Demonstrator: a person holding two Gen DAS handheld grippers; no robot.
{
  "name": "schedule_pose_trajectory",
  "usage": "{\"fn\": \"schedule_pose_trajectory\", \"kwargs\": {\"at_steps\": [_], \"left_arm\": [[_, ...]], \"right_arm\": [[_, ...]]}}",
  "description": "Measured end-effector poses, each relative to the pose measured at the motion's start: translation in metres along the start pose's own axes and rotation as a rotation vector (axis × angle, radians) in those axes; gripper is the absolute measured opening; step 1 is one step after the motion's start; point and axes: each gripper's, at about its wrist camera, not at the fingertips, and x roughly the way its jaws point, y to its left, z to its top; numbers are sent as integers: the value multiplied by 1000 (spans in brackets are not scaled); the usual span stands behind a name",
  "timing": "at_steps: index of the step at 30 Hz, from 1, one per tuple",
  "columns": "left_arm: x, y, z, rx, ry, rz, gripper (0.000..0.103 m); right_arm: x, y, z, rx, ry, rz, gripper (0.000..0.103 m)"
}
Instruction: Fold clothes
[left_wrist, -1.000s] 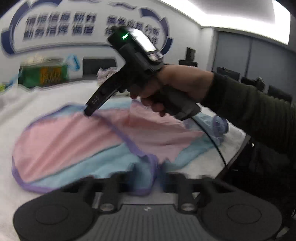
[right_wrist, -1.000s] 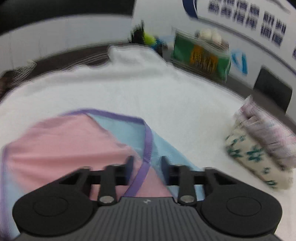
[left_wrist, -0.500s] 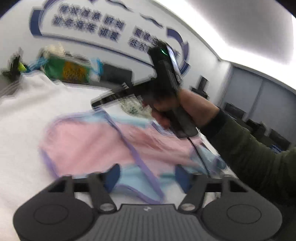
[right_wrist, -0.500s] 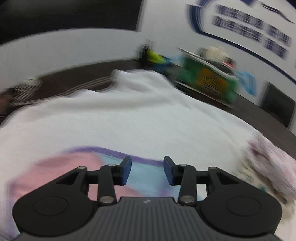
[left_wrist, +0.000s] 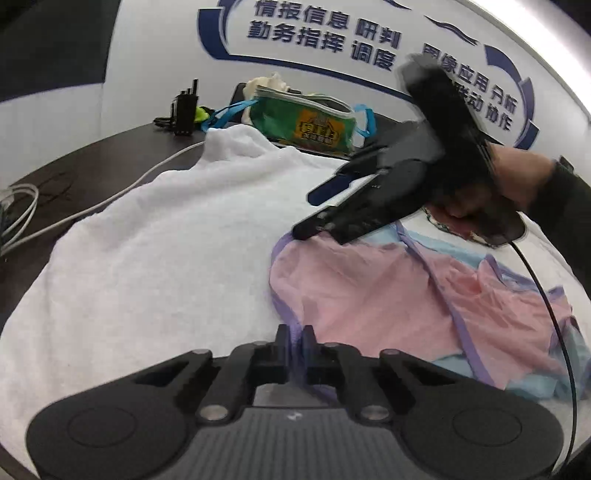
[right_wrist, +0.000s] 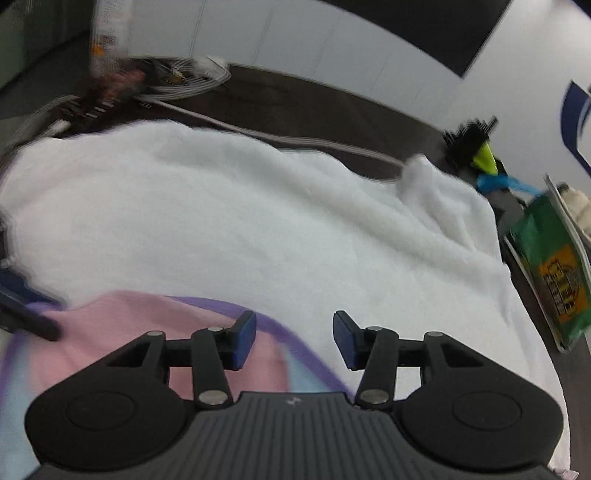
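A pink and light-blue garment with purple trim lies crumpled on a white towel. My left gripper is shut on the purple hem at the garment's near left edge. In the left wrist view a hand holds my right gripper just above the garment's far left edge. From its own camera my right gripper hangs over that edge of the garment. Its jaws are opening; the purple hem runs below the gap and the pads do not press on it. One left finger shows at the far left.
The towel covers a dark table. A green bag with blue handles, a black radio and a white cable sit along the far side. More cables lie beyond the towel.
My left gripper opened, then shut on the purple hem at the garment's left edge. My right gripper let go of the cloth, opened wider and swung over to that same edge.
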Motion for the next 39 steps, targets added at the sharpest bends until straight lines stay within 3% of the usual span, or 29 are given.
{"fn": "schedule_pose_trajectory", "kwargs": {"at_steps": [2, 3, 4, 7, 12, 14, 17, 20, 22, 23, 27, 29, 31, 34, 37, 39], "left_arm": [[-1, 0, -1, 2, -2, 1, 4], [-3, 5, -2, 0, -6, 2, 4], [-4, 8, -4, -1, -11, 2, 3], [-7, 11, -4, 0, -28, -1, 2], [-14, 15, 0, 3, -73, 34, 2], [-14, 16, 1, 2, -76, 71, 2], [-9, 17, -1, -2, -50, 86, 3], [-9, 16, -6, 10, -39, 84, 4], [-9, 15, -8, 14, -41, 86, 4], [-9, 15, -8, 14, -42, 86, 5], [-9, 14, -9, 26, -42, 90, 5], [-8, 13, -10, 40, -43, 98, 5], [-9, 12, -9, 45, -45, 103, 4], [-14, 18, -7, 2, -82, 94, 3], [-19, 23, -5, -13, -110, 103, 2], [-16, 25, -4, -14, -104, 127, 2]], "right_arm": [[5, -4, -3, 17, 0, 28, 37], [4, -3, -7, 23, -6, 63, 12], [3, -3, -10, 29, -12, 97, 4], [-7, 5, -19, 0, -73, 57, 3], [-26, 0, -15, 91, -250, -35, 0], [-23, 2, -9, 99, -267, -45, 0], [-7, 8, -2, 81, -221, -45, 0], [-12, 1, -7, 79, -203, 51, 10], [-16, -7, -13, 87, -195, 148, 40], [-18, -8, -15, 79, -194, 173, 41], [-5, 1, -21, 13, -129, 172, 38], [0, 3, -22, 13, -135, 179, 28], [2, 3, -20, 24, -138, 206, 0], [0, 13, -19, -40, -165, 166, 0], [-9, 11, -13, 7, -262, 124, 0], [-8, 9, -8, 26, -278, 112, 0]]}}
